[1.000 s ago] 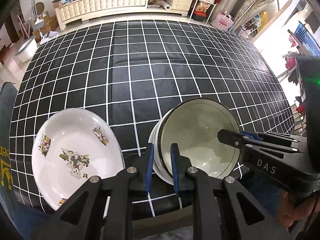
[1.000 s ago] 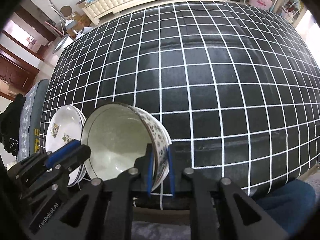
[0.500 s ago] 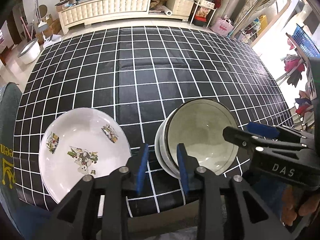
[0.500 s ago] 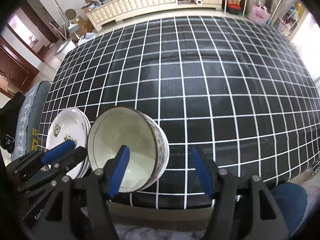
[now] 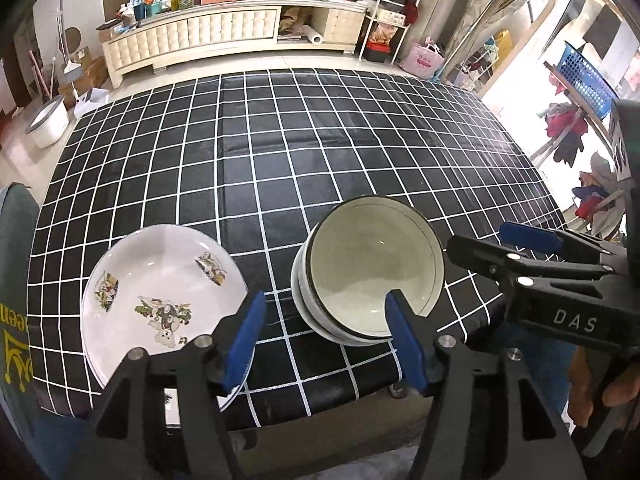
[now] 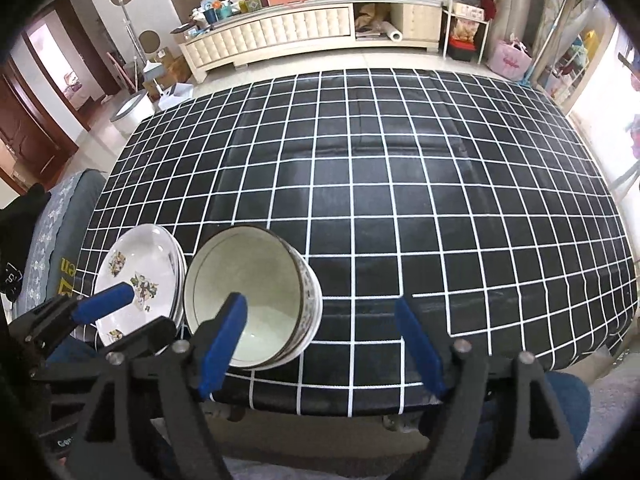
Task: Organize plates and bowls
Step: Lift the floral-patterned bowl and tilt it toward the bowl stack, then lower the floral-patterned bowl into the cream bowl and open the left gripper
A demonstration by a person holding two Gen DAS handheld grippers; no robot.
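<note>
Two stacks sit near my edge of the worktop (image 5: 320, 160): plates (image 5: 160, 292) on the left, bowls (image 5: 372, 276) just beside them. My left hand-held gripper (image 5: 324, 340) hangs spread apart in front of both, holding nothing. My right hand-held gripper (image 6: 320, 340) is likewise apart, bowls ahead of its left finger.

My right gripper (image 6: 320, 338) is off the bowl stack (image 6: 256, 292) now: a second ago its jaws pinched the right rim, now they're spread wide and pulled back toward the table's near edge, holding nothing. My left gripper (image 5: 324, 338) goes from near-closed at the stack's left rim to wide open, also backed off. The stack, tilted while held, now sits flat on the tablecloth (image 6: 400, 184), just beside the plates (image 6: 140, 276).
</note>
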